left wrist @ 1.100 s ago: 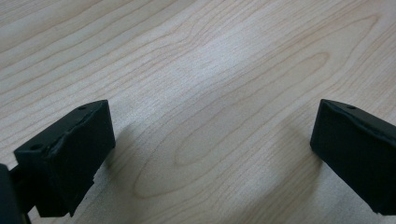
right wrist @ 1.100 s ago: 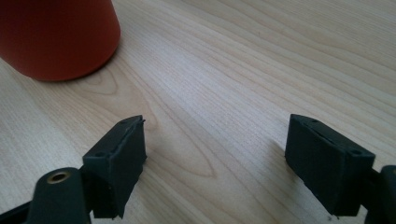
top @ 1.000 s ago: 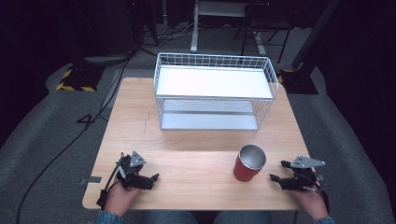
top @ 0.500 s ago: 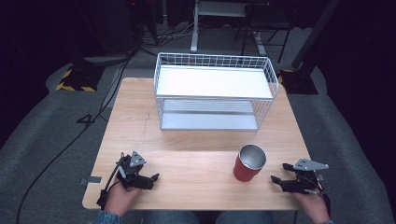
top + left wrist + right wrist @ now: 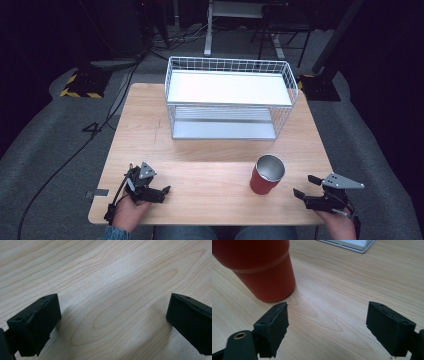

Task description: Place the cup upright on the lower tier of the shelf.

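A red cup (image 5: pixel 266 176) with a shiny metal inside stands upright on the wooden table (image 5: pixel 210 170), right of the middle. My right gripper (image 5: pixel 306 186) rests near the table's front right corner, a short way right of the cup, jaws open and pointing at it. In the right gripper view the cup (image 5: pixel 262 270) stands just beyond the left jaw of my right gripper (image 5: pixel 329 327), and only bare wood lies between the jaws. My left gripper (image 5: pixel 162 192) lies at the front left, open. Bare wood also spans the gap of my left gripper (image 5: pixel 112 322).
A white wire rack (image 5: pixel 229 97) with a flat white top shelf and a lower shelf stands at the back of the table. Dark floor with cables and stands surrounds the table. The rack's corner (image 5: pixel 352 245) shows at the top of the right gripper view.
My right gripper has drifted slightly right and toward the table's near edge. The left gripper and the cup have not moved.
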Demonstrator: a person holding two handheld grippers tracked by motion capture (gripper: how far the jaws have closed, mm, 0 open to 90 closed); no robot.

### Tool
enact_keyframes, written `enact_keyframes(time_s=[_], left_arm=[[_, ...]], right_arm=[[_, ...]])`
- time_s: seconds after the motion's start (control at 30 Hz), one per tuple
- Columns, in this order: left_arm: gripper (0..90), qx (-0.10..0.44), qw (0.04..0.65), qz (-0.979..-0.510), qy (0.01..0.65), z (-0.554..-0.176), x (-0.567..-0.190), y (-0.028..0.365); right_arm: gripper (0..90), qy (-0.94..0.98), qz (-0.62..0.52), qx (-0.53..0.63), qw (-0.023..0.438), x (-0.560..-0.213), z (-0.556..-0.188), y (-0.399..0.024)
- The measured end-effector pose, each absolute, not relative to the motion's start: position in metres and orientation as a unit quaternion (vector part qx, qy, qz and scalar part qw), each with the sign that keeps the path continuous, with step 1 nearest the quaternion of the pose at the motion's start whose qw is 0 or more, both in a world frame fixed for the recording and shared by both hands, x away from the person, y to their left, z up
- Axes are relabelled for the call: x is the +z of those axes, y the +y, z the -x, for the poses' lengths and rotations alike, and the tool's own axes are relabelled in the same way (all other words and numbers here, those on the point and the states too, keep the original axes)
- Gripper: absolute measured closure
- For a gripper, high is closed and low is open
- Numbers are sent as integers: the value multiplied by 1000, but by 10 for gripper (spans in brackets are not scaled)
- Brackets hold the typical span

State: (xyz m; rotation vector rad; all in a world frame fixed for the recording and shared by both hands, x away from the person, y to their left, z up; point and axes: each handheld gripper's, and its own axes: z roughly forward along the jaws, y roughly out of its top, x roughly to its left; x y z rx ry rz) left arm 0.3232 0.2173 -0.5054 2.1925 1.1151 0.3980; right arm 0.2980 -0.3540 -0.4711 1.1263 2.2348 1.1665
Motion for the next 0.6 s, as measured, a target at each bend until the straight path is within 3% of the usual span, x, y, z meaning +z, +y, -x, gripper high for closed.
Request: enact_keyframes(time_s=[0.6], left_arm=[[3,155,318,-834,424,-324,-505,217]], right_arm=[[168,779,-380,460,191,-450,-281,-327]])
